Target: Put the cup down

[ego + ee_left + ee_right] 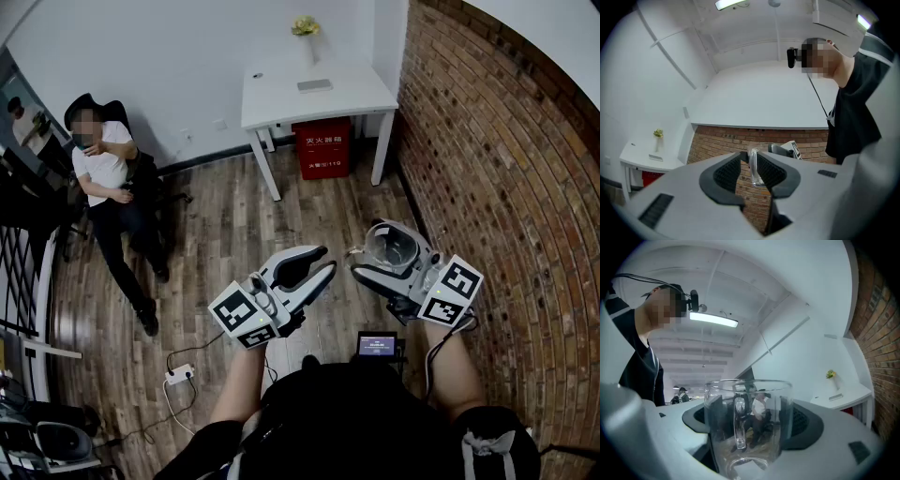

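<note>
A clear glass cup (392,247) with a handle is held in the air between the jaws of my right gripper (368,249), above the wooden floor and beside the brick wall. In the right gripper view the cup (747,427) fills the space between the dark pads (806,423), handle toward the camera, and the right gripper (749,420) is shut on it. To its left, my left gripper (326,261) stands open with nothing in it. Through the gap of the left gripper (750,161) the cup (754,168) shows farther off, against the bricks.
A white table (281,103) with a vase of yellow flowers (306,28) stands at the far wall, with a red box (322,148) under it. The brick wall (497,169) runs along the right. A person (108,183) sits at the left. A power strip (178,377) lies on the floor.
</note>
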